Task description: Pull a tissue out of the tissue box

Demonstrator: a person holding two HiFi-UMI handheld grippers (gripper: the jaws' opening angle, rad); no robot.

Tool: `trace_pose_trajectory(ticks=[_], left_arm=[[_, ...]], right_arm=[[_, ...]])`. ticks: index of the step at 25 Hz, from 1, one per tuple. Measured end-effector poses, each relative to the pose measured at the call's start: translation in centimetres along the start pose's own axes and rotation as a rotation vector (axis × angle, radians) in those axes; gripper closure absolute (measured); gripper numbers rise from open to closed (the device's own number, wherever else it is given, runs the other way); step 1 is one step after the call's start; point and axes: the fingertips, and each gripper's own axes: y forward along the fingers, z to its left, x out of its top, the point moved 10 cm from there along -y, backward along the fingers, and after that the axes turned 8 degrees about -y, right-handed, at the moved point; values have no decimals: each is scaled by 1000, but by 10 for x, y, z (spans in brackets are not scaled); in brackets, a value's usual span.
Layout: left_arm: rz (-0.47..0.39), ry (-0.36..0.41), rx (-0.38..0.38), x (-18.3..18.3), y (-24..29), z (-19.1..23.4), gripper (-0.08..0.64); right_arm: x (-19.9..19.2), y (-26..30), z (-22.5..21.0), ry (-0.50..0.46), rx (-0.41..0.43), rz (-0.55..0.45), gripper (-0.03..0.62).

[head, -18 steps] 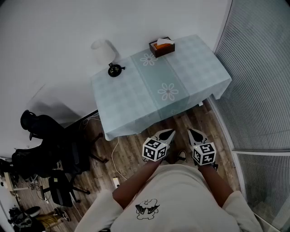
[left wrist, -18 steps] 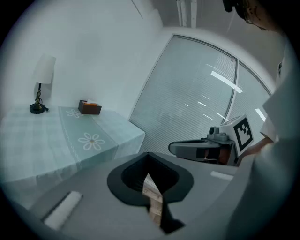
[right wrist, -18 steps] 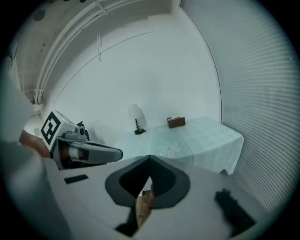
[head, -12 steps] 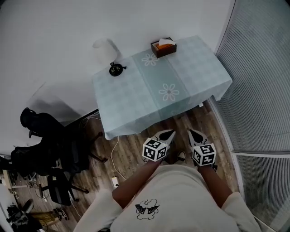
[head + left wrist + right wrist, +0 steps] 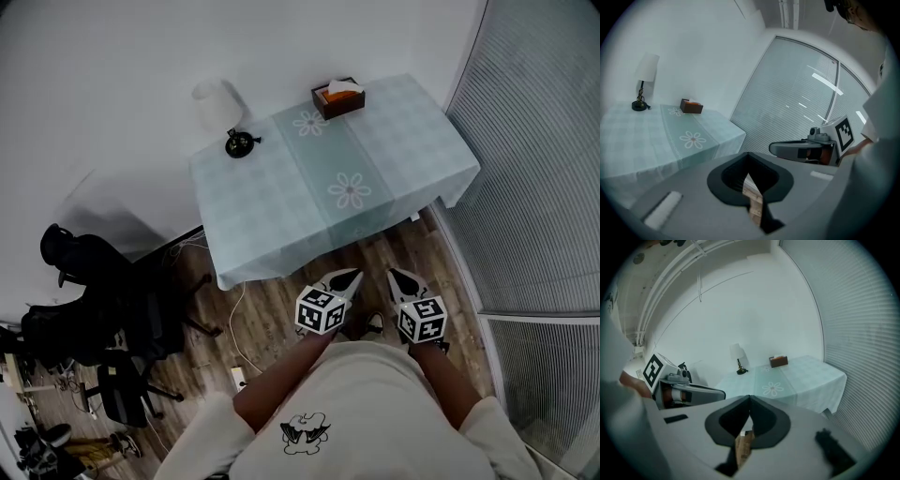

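A dark brown tissue box point(image 5: 338, 97) with an orange top and a white tissue sticking out stands at the far right corner of the table point(image 5: 281, 216), which has a pale teal cloth. The box also shows small and far off in the left gripper view point(image 5: 691, 106) and the right gripper view point(image 5: 778, 361). Both grippers hang low over the wooden floor in front of the table, well short of the box. My left gripper point(image 5: 353, 275) is shut and holds nothing, its jaw tips meeting point(image 5: 748, 154). My right gripper point(image 5: 395, 274) is likewise shut and holds nothing point(image 5: 750, 397).
A white-shaded lamp point(image 5: 220, 111) on a black base stands at the table's far left. Black office chairs point(image 5: 94, 309) crowd the floor at left, with a cable and plug point(image 5: 239, 373) nearby. Window blinds point(image 5: 544, 187) run along the right side.
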Motion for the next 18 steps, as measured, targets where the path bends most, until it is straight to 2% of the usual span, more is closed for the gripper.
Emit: trace_pose_trajectory(ticks=[5, 12, 18], left_arm=[[1, -15, -1, -1, -5, 8, 555], [-15, -18, 8, 8, -22, 40, 555], [-28, -36, -12, 27, -22, 61, 555]], right_arm=[[0, 12, 6, 5, -5, 27, 579], [4, 40, 28, 5, -5, 48, 578], [11, 54, 20, 38, -65, 49, 580]])
